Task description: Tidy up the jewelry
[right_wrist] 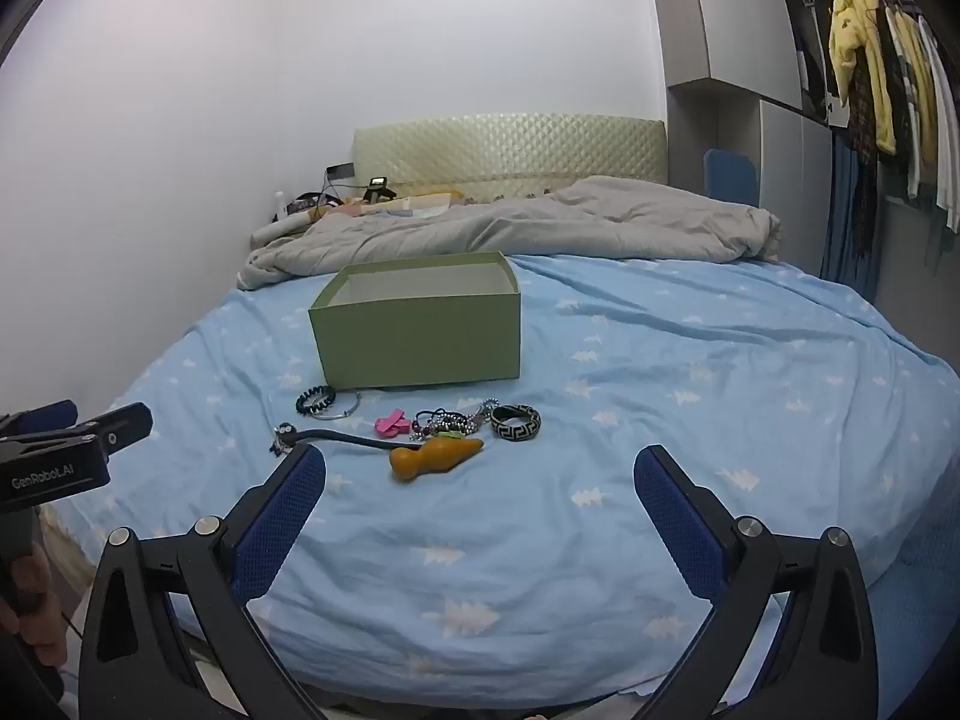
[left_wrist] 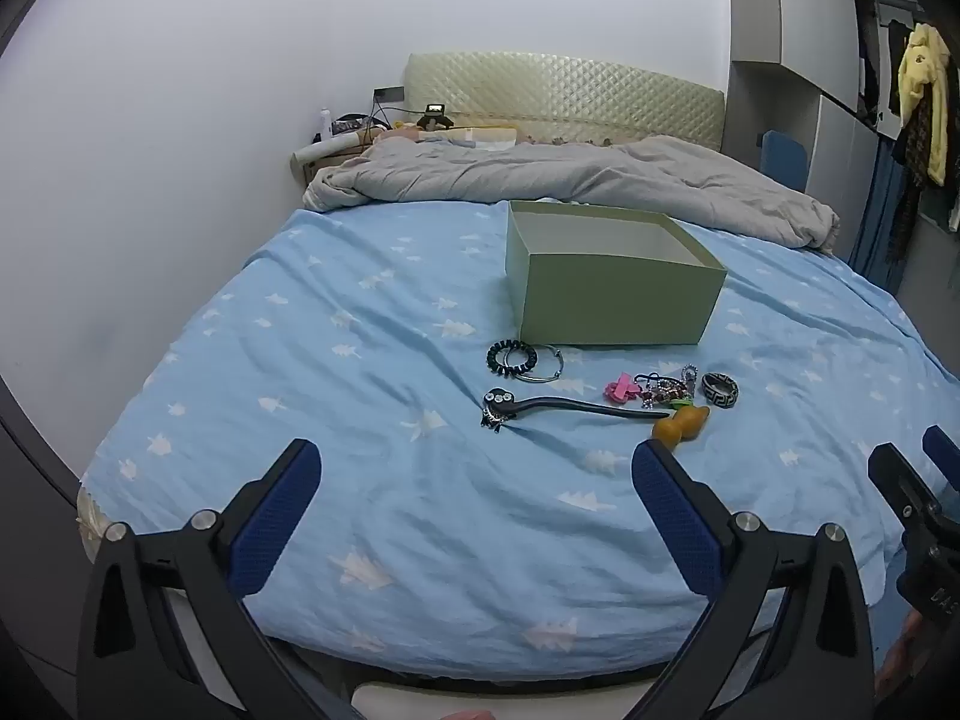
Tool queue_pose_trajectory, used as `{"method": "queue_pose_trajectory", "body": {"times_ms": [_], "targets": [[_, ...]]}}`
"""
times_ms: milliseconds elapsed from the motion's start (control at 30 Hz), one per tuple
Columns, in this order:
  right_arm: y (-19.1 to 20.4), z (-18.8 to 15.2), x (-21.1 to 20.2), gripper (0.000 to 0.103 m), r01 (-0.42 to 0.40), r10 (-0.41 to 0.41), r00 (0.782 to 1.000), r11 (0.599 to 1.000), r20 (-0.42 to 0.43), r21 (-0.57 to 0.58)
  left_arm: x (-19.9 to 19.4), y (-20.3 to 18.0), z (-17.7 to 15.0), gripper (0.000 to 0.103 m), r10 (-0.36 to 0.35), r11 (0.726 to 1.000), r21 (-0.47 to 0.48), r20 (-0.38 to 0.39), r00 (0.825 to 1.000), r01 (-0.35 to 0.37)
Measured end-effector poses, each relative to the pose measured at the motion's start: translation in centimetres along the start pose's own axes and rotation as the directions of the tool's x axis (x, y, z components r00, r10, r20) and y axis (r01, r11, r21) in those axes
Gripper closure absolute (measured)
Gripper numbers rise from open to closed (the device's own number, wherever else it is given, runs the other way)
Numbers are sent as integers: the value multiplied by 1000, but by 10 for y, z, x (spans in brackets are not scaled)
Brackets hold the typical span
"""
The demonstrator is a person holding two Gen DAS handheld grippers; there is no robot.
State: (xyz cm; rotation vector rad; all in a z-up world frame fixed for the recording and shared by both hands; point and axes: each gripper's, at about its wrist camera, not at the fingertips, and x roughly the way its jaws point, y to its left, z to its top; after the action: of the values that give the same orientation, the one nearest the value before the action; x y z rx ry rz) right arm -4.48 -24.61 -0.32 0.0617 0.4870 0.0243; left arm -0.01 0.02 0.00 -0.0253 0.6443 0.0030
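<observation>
Left gripper (left_wrist: 477, 462): fingers wide apart, nothing between them; it hangs over the near part of the sheet, well in front of the box.
Right gripper (right_wrist: 480, 468): fingers also wide apart and holding nothing; it points toward the box from the near edge of the bed.
Sheet (left_wrist: 360, 528): blue with white trees, wrinkled, and it carries all the things.
Box (left_wrist: 606, 276): green, open, no lid on it, standing in the middle of the bed. As far as both views show, its inside is bare.
Black bracelet (left_wrist: 511, 357): just in front of the box's near left corner, overlapping a thin metal bangle (left_wrist: 555, 369).
Hair stick (left_wrist: 576, 407): long and dark with a decorated head, lying in front of the box, nearer to the grippers.
Pink clip (left_wrist: 619, 390): in front of the box, beside a tangle of beads (left_wrist: 666, 390).
Patterned bangle (left_wrist: 720, 389): in front of the box's near right corner.
Amber piece (left_wrist: 681, 425): in front of the box, closest to the grippers.
Progress: it looks like the very beginning. No piece is in the box and none is picked up.
Left to do: every piece must probably go into the box, one after another.
</observation>
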Motion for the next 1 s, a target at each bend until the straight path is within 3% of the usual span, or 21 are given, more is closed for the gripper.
{"method": "queue_pose_trajectory", "body": {"times_ms": [1000], "targets": [[6,2,4,0,12,-12,1000,1000,-11,-6,1,-5,-5,0,-10,1000,13,-13,1000,10]]}}
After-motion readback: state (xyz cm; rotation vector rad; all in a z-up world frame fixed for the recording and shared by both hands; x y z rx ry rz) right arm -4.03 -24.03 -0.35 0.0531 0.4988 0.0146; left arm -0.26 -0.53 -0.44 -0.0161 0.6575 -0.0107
